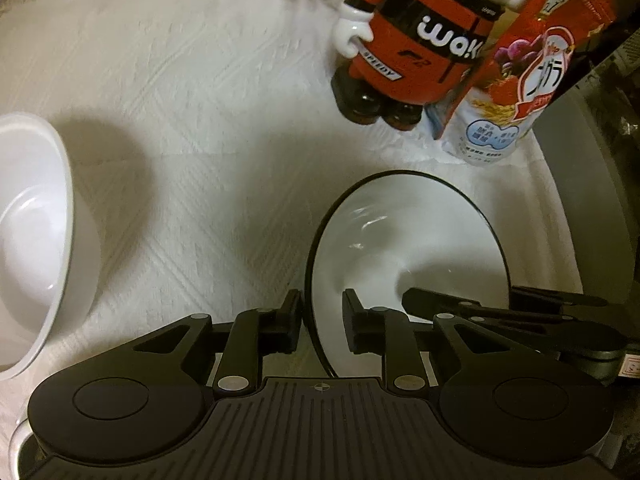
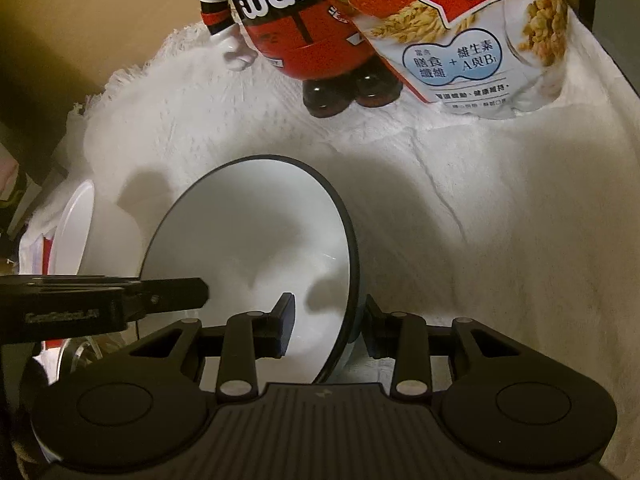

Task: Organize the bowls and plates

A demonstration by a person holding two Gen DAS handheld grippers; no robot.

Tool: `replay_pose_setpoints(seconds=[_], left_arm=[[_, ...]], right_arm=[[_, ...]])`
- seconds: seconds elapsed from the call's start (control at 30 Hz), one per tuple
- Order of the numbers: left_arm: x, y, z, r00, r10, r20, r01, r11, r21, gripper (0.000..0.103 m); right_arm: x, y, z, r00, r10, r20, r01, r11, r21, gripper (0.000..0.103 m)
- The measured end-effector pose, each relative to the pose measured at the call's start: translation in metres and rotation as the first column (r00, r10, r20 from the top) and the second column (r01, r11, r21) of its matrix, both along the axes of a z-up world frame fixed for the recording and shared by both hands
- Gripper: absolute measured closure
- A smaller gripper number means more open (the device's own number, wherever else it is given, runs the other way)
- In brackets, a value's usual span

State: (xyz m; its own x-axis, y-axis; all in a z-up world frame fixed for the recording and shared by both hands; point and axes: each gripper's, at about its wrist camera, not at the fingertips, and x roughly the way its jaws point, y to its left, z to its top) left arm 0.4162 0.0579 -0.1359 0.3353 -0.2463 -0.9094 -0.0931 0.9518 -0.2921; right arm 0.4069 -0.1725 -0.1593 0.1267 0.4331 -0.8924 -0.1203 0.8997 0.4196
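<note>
A white bowl with a thin black rim rests on the white cloth; it also shows in the right wrist view. My left gripper straddles its left rim, one finger outside and one inside, with gaps to the rim on both sides. My right gripper straddles the opposite rim the same way; its fingers show in the left wrist view. A plain white bowl stands to the left, apart; it is seen edge-on in the right wrist view.
A red and black mascot figure and a cereal bag stand at the back of the white cloth. A grey surface edge borders the right side. The cloth's fringed edge is at the back left.
</note>
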Motion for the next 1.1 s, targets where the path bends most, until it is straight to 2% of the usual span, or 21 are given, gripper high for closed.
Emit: replay_pose_setpoints(seconds=[0.47, 0.77, 0.93, 1.1], left_arm=[[0.008, 0.001, -0.007, 0.998, 0.045, -0.037, -0.046, 0.999, -0.029, 0.081], [0.006, -0.003, -0.008, 0.998, 0.043, -0.036, -0.044, 0.999, -0.017, 0.081], [0.000, -0.009, 0.001, 1.000, 0.018, -0.012, -0.018, 0.999, 0.029, 0.081], [-0.001, -0.009, 0.001, 1.000, 0.019, -0.019, -0.018, 1.000, 0.023, 0.081]], right_arm=[[0.006, 0.010, -0.004, 0.999, 0.038, 0.009, -0.038, 0.999, -0.003, 0.058], [0.004, 0.008, -0.004, 0.999, 0.039, 0.016, -0.039, 0.999, 0.001, 0.059], [0.002, 0.006, -0.001, 0.999, 0.037, 0.011, -0.037, 0.999, 0.011, 0.059], [0.001, 0.003, -0.001, 0.999, 0.030, 0.009, -0.030, 0.999, 0.014, 0.059]])
